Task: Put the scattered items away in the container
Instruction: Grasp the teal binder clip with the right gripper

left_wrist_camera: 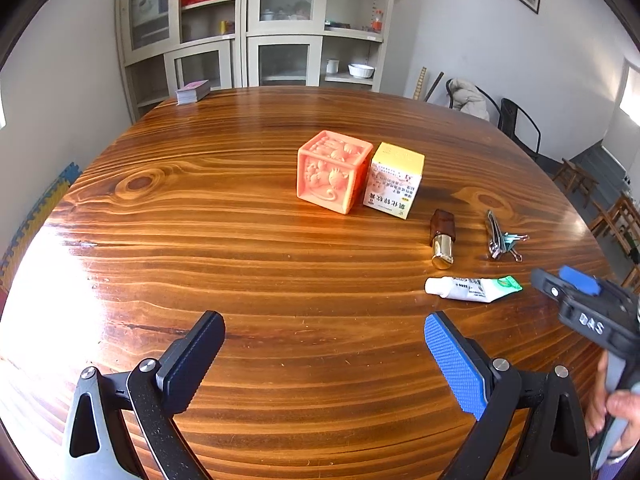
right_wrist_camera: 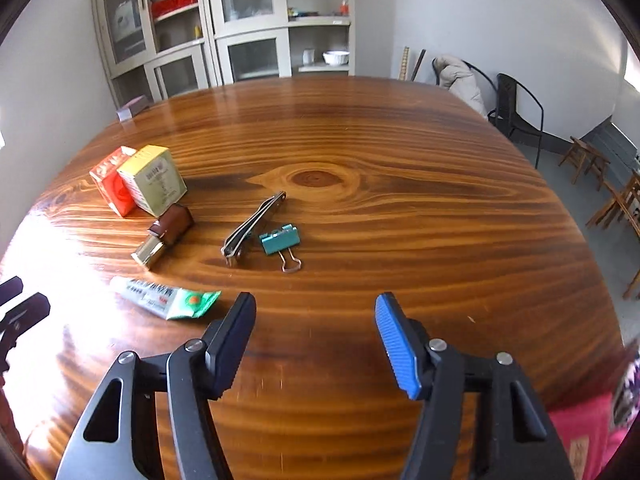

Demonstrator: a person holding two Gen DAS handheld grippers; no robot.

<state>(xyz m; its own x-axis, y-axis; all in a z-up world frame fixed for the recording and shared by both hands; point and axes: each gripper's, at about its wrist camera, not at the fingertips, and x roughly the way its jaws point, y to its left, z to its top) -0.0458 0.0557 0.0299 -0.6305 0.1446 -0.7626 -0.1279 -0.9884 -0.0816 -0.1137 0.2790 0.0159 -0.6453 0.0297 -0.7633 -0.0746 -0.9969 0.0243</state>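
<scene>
An orange cube-shaped box [left_wrist_camera: 332,170] with raised figures stands mid-table, touching a yellow-and-white carton [left_wrist_camera: 394,180]. Nearer lie a brown bottle with a gold cap [left_wrist_camera: 442,240], a metal nail clipper [right_wrist_camera: 252,228], a teal binder clip [right_wrist_camera: 280,236] and a white tube with a green end [right_wrist_camera: 164,298]. My left gripper [left_wrist_camera: 324,360] is open over bare wood, short of the items and to their left. My right gripper [right_wrist_camera: 316,344] is open too, with nothing between its fingers; the tube's green end lies just left of its black finger [right_wrist_camera: 232,344].
The round wooden table [left_wrist_camera: 200,240] carries a deck of cards [left_wrist_camera: 193,91] at its far edge. Grey cabinets [left_wrist_camera: 248,28] stand behind it. Black chairs [right_wrist_camera: 516,108] and wooden stools are at the right. A person's hand [left_wrist_camera: 618,408] holds the right gripper.
</scene>
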